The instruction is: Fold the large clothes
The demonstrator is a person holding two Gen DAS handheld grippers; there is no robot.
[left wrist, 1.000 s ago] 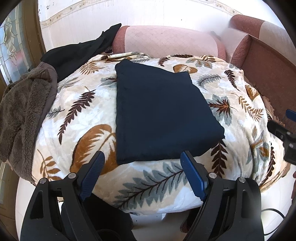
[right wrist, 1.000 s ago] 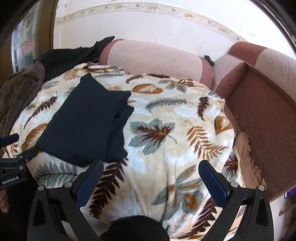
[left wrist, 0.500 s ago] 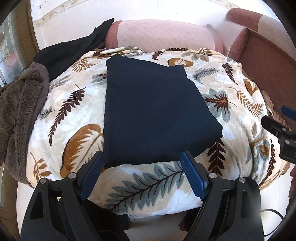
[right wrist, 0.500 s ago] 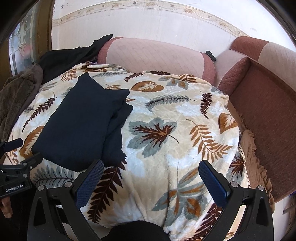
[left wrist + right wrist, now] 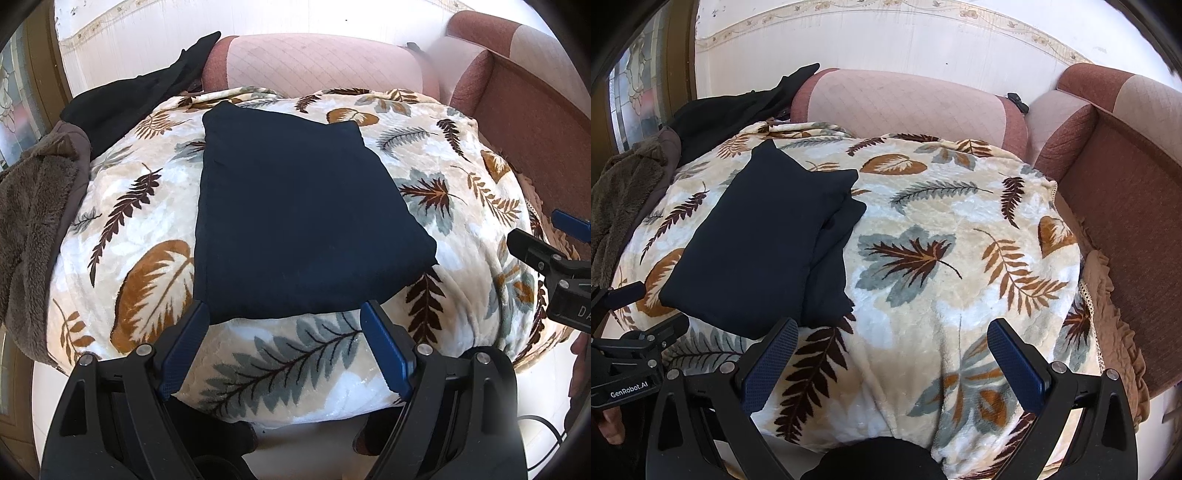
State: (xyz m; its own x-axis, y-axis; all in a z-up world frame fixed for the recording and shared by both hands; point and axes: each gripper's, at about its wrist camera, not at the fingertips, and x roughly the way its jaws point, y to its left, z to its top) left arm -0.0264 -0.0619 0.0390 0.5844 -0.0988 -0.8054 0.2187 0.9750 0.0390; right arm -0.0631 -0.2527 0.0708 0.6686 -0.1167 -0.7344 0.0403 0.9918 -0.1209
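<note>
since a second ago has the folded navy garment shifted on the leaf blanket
No. The folded navy garment lies on the same spot of the leaf blanket, its near left corner beside the same big brown leaf; only the camera's framing changed.

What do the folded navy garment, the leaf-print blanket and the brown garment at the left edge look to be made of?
Folded navy garment: a matte knit or woven cloth, no sheen; which one is unclear. Leaf-print blanket: plush fleece, probably synthetic; short pile with a soft gloss on the pale areas. Brown garment: shaggy, tufted pile like sherpa fleece, with a smoother brown cloth along its edge.

Leaf-print blanket [image 5: 155, 206] over sofa [image 5: 317, 62]; folded navy garment [image 5: 295, 206] on blanket.
</note>
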